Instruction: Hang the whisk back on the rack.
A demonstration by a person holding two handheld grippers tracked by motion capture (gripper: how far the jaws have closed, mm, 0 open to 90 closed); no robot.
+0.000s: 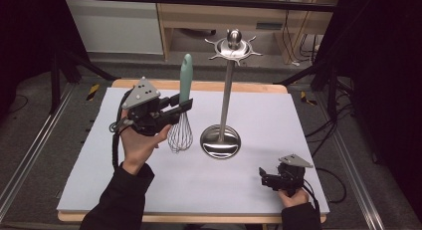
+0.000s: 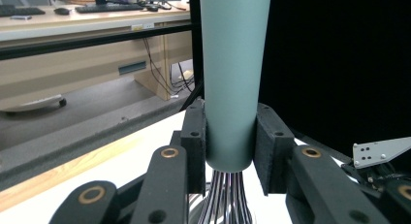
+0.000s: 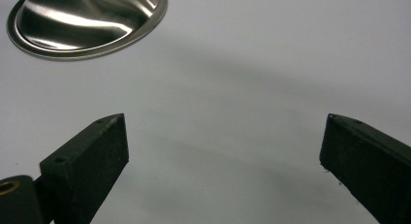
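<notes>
A whisk (image 1: 181, 110) with a pale green handle (image 2: 233, 78) and steel wire head stands upright above the white board, handle up. My left gripper (image 1: 185, 106) is shut on the handle's lower end, just above the wires (image 2: 225, 200). A steel utensil stand (image 1: 221, 140) with a round base, a tall pole and a hooked crown (image 1: 233, 47) stands just right of the whisk. My right gripper (image 1: 262, 176) rests low near the board's front right, open with nothing between its fingers (image 3: 89, 161); the stand's base (image 3: 87, 18) lies ahead of it.
The white board (image 1: 149, 190) covers a wooden table. Black curtains and metal rails flank both sides. Beyond the far edge are wooden desks (image 2: 72, 54), cables and a grey floor. The other gripper's grey plate (image 2: 380, 151) appears at the right of the left gripper view.
</notes>
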